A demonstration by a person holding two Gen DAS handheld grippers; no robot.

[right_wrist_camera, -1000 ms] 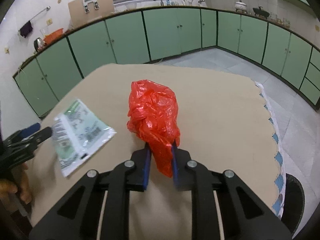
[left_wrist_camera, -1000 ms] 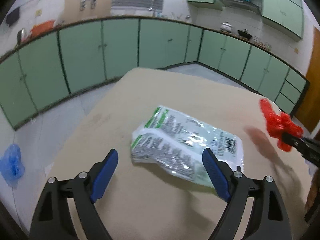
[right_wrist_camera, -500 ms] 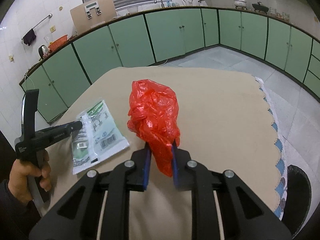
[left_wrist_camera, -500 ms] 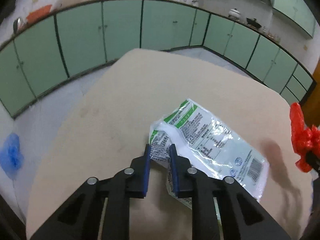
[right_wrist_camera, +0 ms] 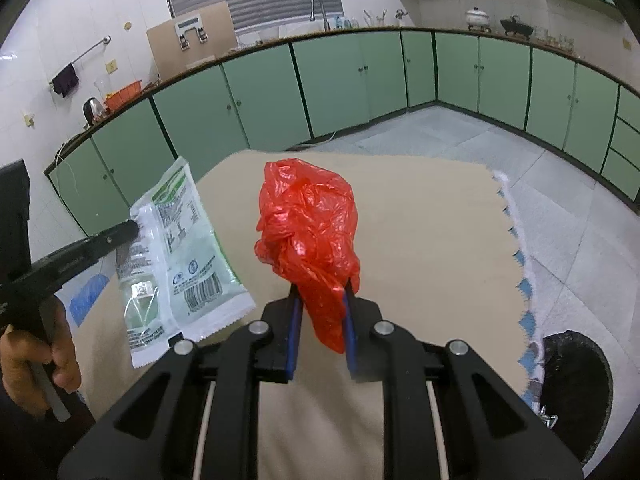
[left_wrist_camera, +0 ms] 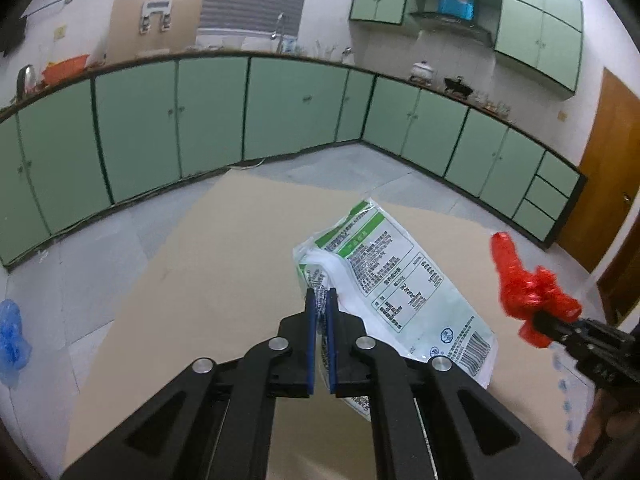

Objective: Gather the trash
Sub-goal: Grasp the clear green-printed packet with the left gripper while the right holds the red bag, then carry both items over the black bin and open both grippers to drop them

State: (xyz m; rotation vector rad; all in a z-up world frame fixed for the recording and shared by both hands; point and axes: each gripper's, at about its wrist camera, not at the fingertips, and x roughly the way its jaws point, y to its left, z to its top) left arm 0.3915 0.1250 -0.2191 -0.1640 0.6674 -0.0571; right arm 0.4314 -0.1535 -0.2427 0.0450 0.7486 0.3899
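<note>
Green base cabinets (left_wrist_camera: 208, 120) line the kitchen walls behind a tan table (right_wrist_camera: 420, 220). Print on the green-and-white wrapper (left_wrist_camera: 392, 280) is too small to read, and its lower edge is hidden behind the left gripper (left_wrist_camera: 321, 300), whose blue pads are pinched narrowly on the wrapper's near corner, lifting it clear of the table. The right gripper (right_wrist_camera: 320, 300) points forward over the table, fingers clamped on the lower end of a crumpled red plastic bag (right_wrist_camera: 308, 216) held upright. A dark bin (right_wrist_camera: 572, 380) sits at the table's right edge, partly cut off.
</note>
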